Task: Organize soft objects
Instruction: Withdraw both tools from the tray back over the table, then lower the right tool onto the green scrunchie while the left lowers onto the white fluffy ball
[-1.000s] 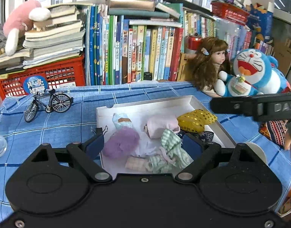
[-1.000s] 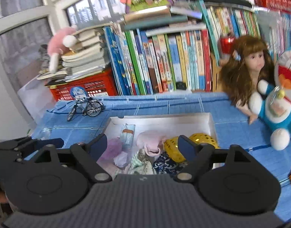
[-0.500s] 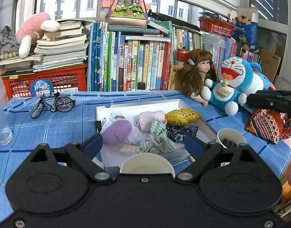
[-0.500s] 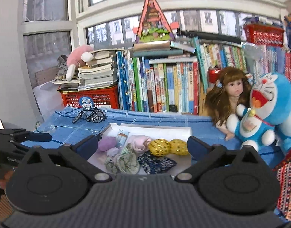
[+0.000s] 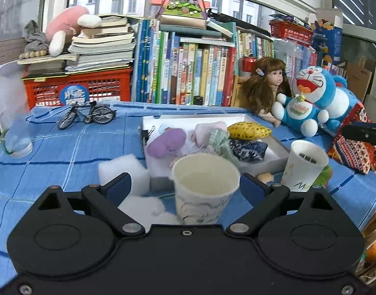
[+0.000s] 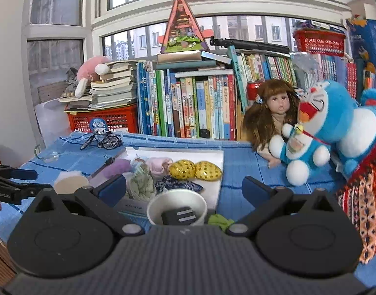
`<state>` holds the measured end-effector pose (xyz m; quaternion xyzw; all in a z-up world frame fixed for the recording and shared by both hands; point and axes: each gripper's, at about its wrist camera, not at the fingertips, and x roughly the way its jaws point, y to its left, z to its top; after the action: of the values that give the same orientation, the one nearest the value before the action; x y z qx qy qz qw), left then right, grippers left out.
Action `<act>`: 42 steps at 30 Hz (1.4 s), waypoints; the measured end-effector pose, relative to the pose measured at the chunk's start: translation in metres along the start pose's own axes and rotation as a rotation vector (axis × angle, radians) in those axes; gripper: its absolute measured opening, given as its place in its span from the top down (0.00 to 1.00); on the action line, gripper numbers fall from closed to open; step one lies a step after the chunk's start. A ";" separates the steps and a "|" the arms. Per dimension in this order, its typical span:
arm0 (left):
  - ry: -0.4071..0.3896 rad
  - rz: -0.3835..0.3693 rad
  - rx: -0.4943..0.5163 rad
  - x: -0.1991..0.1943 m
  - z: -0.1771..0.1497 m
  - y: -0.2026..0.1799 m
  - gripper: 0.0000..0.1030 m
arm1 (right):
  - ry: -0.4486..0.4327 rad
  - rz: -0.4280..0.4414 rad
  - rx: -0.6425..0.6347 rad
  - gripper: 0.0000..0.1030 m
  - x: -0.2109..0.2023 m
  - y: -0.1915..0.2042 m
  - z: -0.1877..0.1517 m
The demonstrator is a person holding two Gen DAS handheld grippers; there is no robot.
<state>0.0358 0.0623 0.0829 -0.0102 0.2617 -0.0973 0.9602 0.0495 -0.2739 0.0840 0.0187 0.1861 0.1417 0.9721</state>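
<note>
A white tray (image 5: 192,118) on the blue cloth holds several soft bundles: a purple roll (image 5: 167,142), a pink one (image 5: 207,130), a green checked one (image 5: 219,142), a yellow sequinned pouch (image 5: 249,130) and a dark blue one (image 5: 246,148). My left gripper (image 5: 185,188) is open, and an empty paper cup (image 5: 205,186) stands between its fingers without being pressed. White cotton wads (image 5: 121,169) lie left of that cup. My right gripper (image 6: 185,189) is open wide above a second paper cup (image 6: 176,209) with a black block inside. A green cloth (image 6: 219,221) lies beside that cup.
A doll (image 5: 269,86) and a blue cat plush (image 5: 313,98) sit at the back right, with a patterned pouch (image 5: 350,150) in front of them. Books (image 5: 188,73) and a red crate (image 5: 89,88) line the back. A model bicycle (image 5: 87,115) and a glass (image 5: 16,137) stand at the left.
Both grippers have drawn back from the tray toward the table's near side. The two paper cups and the cotton have come into view. The right jaws stand wider than before.
</note>
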 end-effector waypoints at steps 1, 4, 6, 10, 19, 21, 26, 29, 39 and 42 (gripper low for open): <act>0.001 0.008 -0.001 -0.001 -0.003 0.002 0.08 | 0.002 -0.005 -0.002 0.00 0.000 -0.002 -0.003; 0.011 0.028 -0.011 -0.001 -0.013 0.009 0.08 | 0.014 -0.030 -0.015 0.00 0.000 -0.006 -0.013; 0.019 0.042 -0.023 -0.001 -0.019 0.014 0.08 | 0.025 -0.052 -0.022 0.00 0.000 -0.011 -0.021; 0.027 0.076 -0.033 0.001 -0.032 0.022 0.07 | 0.046 -0.088 -0.016 0.00 0.002 -0.019 -0.032; 0.049 0.118 -0.029 0.012 -0.056 0.023 0.07 | 0.087 -0.147 -0.038 0.00 0.015 -0.026 -0.057; 0.047 0.125 -0.016 0.015 -0.059 0.021 0.07 | 0.107 -0.172 -0.063 0.00 0.021 -0.025 -0.063; 0.039 0.156 0.013 0.023 -0.067 0.015 0.07 | 0.131 -0.208 -0.112 0.04 0.031 -0.022 -0.074; 0.041 0.155 0.001 0.027 -0.069 0.015 0.07 | 0.141 -0.203 -0.117 0.05 0.036 -0.022 -0.078; 0.054 0.163 0.023 0.039 -0.073 0.012 0.07 | 0.174 -0.176 -0.139 0.05 0.053 -0.018 -0.085; 0.055 0.178 0.017 0.042 -0.073 0.012 0.07 | 0.191 -0.156 -0.153 0.05 0.058 -0.019 -0.085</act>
<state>0.0366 0.0683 -0.0021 0.0241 0.2871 -0.0142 0.9575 0.0750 -0.2767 -0.0176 -0.0834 0.2674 0.0803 0.9566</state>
